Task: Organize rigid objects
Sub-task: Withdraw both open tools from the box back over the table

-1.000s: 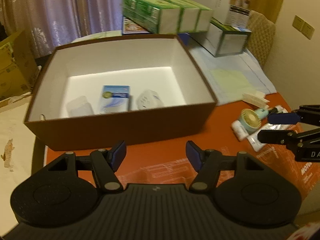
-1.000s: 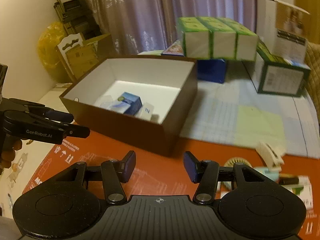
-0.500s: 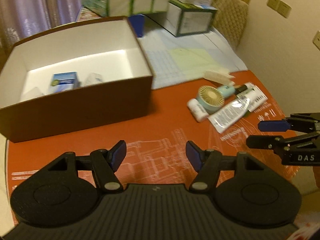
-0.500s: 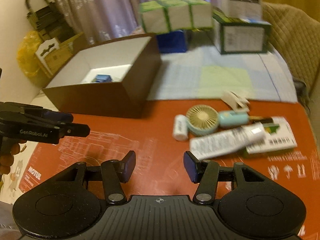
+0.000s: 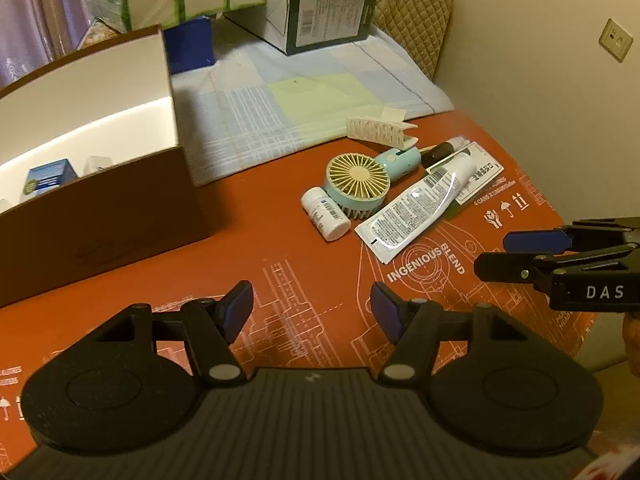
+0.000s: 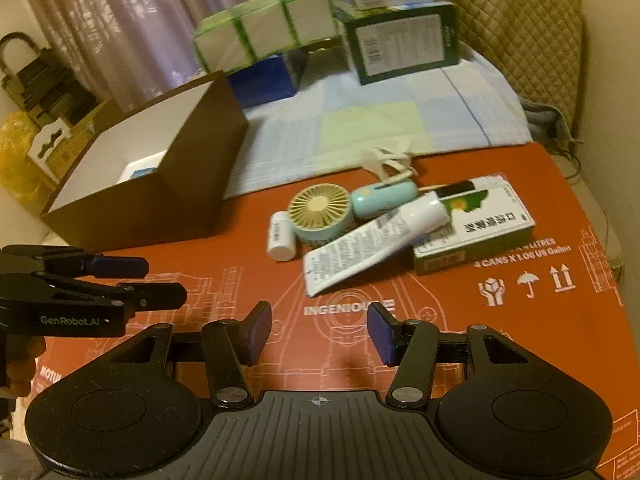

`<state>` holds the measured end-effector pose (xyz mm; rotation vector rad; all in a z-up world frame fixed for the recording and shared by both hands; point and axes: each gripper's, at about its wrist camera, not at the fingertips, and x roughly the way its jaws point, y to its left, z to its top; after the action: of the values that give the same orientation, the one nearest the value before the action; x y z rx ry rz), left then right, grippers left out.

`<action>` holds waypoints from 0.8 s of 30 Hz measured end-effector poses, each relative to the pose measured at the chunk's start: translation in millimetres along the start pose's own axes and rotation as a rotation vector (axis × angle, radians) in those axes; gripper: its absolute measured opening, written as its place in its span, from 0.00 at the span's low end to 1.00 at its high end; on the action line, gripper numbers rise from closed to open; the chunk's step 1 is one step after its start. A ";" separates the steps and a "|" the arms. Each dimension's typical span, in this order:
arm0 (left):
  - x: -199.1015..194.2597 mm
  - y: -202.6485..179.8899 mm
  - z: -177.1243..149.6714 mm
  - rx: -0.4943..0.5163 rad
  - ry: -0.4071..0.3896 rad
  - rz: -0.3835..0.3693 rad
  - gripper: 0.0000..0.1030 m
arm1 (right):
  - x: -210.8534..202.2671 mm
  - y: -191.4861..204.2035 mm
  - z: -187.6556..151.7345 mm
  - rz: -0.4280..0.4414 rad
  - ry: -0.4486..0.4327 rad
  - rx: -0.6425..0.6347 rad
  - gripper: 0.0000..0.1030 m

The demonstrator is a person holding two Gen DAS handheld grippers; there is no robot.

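Both the left gripper [image 5: 312, 312] and the right gripper [image 6: 319, 334] hang over the red mat [image 5: 280, 280] with jaws apart and nothing between them. A small fan [image 5: 357, 185], a white bottle [image 5: 325, 213], a tube [image 5: 416, 210], a hair clip [image 5: 378, 131] and a flat green box [image 6: 486, 222] lie clustered on the mat, right of the brown box [image 5: 100, 216].
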<state>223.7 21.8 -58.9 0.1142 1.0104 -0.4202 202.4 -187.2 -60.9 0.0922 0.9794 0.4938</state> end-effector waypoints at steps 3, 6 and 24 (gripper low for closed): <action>13.7 -4.3 4.7 -0.015 0.010 0.001 0.54 | 4.2 -7.7 0.3 -0.009 -0.002 0.032 0.49; 25.8 -8.6 9.9 -0.025 0.009 0.014 0.50 | 10.5 -14.3 1.9 -0.009 -0.006 0.068 0.49; 75.4 -16.4 42.3 -0.032 0.013 0.015 0.43 | 51.6 -44.8 18.2 0.001 -0.048 0.297 0.48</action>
<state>285.6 -27.0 -98.1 0.0956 1.0281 -0.3895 256.9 -201.5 -103.7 0.3695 1.0008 0.3424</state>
